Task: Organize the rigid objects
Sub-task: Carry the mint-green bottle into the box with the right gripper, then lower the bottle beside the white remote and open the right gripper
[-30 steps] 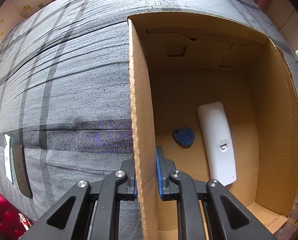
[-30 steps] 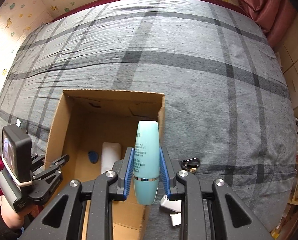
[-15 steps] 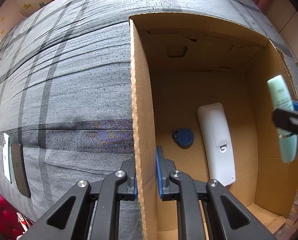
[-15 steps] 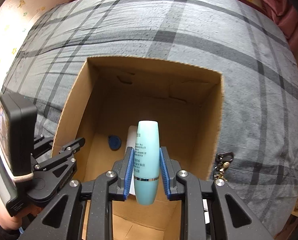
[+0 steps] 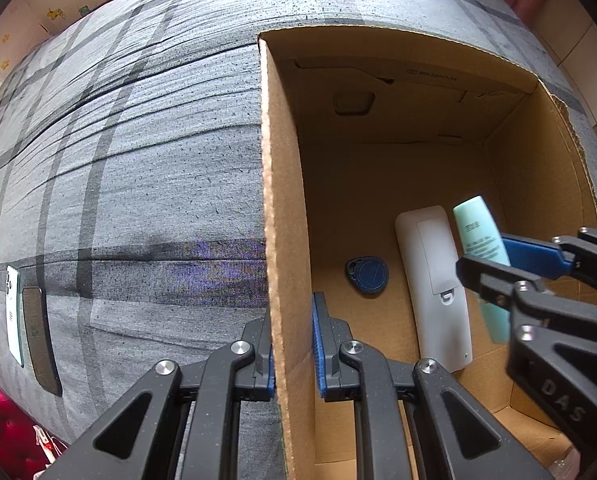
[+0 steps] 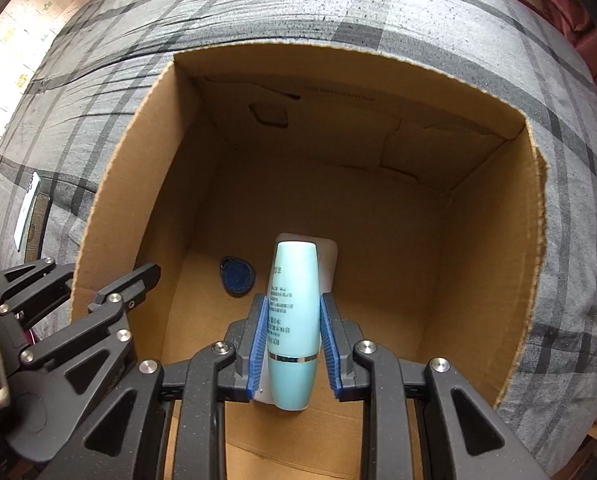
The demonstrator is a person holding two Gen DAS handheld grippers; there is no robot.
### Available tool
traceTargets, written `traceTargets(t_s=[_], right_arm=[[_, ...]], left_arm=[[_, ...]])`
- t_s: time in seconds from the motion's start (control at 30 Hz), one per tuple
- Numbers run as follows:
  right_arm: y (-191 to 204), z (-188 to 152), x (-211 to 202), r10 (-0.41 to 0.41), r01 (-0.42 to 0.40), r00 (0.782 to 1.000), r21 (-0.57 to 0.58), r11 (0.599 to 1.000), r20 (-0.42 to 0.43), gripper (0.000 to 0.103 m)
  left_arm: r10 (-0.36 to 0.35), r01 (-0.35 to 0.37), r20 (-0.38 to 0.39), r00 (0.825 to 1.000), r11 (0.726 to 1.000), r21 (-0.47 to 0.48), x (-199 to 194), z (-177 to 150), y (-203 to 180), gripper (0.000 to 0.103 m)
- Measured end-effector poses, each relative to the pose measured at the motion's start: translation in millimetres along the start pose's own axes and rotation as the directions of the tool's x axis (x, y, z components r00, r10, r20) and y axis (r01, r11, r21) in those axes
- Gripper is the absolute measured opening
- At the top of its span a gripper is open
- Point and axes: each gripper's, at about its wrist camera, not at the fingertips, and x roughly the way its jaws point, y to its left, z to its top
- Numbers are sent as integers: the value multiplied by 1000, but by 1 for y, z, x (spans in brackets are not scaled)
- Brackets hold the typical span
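An open cardboard box (image 5: pixel 286 200) (image 6: pixel 530 240) stands on a grey plaid bed. My left gripper (image 5: pixel 292 344) is shut on the box's left wall, also seen in the right wrist view (image 6: pixel 110 280). My right gripper (image 6: pixel 292 344) is shut on a pale teal bottle (image 6: pixel 292 320) and holds it inside the box, above the floor; the bottle shows in the left wrist view too (image 5: pixel 480 248). On the box floor lie a white remote (image 5: pixel 434 280) (image 6: pixel 330 256) and a blue key fob (image 5: pixel 368 274) (image 6: pixel 237 276).
A white phone (image 5: pixel 13 312) and a dark flat case (image 5: pixel 38 340) lie on the bedspread (image 5: pixel 138 160) left of the box. They also show at the left edge of the right wrist view (image 6: pixel 30 212). Pink curtain at the top right.
My right gripper has carried the teal bottle from above the bed beside the box over its rim and down inside. The left gripper has kept its hold on the wall.
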Motion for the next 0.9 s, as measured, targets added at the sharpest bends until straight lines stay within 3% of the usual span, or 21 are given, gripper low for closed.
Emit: traceTargets(t_s=[0.67,0.83,0.9], right_arm=[[-4,-4,23,15,-15,1000,2,1000,-16,28],[-5,-4,16,11,-11,1000,0,1000,6,46],[-6,-4,13,5,-5,1000,-3,1000,18,48]], left_arm=[[4,-4,1,1000,1000,5,-1,-2,-2,14],[5,-5,1,1000,1000,6,1,-1,-2,14],[6,-6,2,1000,1000,6,1,-1,-2,14]])
